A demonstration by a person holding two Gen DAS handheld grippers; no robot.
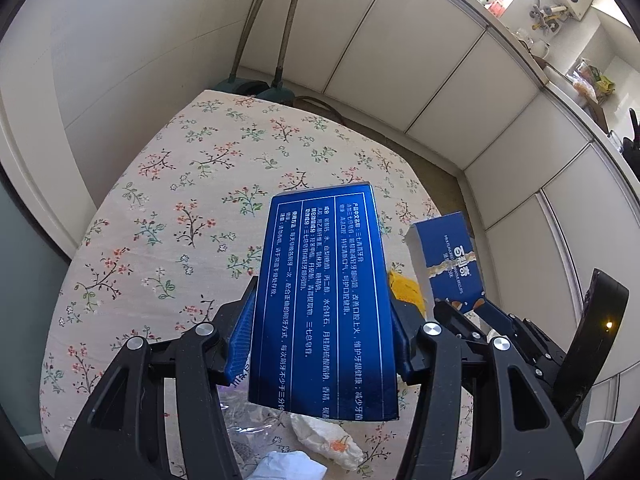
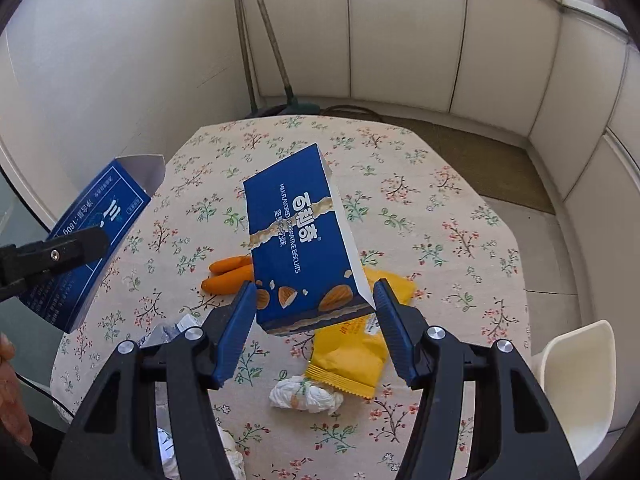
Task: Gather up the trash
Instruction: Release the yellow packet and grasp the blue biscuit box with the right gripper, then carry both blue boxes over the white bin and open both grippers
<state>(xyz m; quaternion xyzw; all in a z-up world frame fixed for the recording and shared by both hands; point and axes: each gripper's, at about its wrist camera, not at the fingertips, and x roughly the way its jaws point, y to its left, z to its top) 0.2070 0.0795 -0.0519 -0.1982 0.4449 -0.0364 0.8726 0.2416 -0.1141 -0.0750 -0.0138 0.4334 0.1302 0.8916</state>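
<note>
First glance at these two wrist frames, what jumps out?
Two blue boxes held above the floral tablecloth: the left gripper clamps a dark blue toothpaste box covered in white print, and the right gripper grips an almond biscuit box at its lower end. Under the biscuit box lie a yellow snack packet, a crumpled tissue and orange carrot pieces.

Beyond the fingertips: floral tablecloth [image 2: 440,200], two broom handles [image 2: 260,32] leaning in the far corner, white cabinet doors [image 2: 400,28]. Right of the right finger, a cream chair [image 2: 576,384]; cluttered countertop [image 1: 552,8] upper right.
</note>
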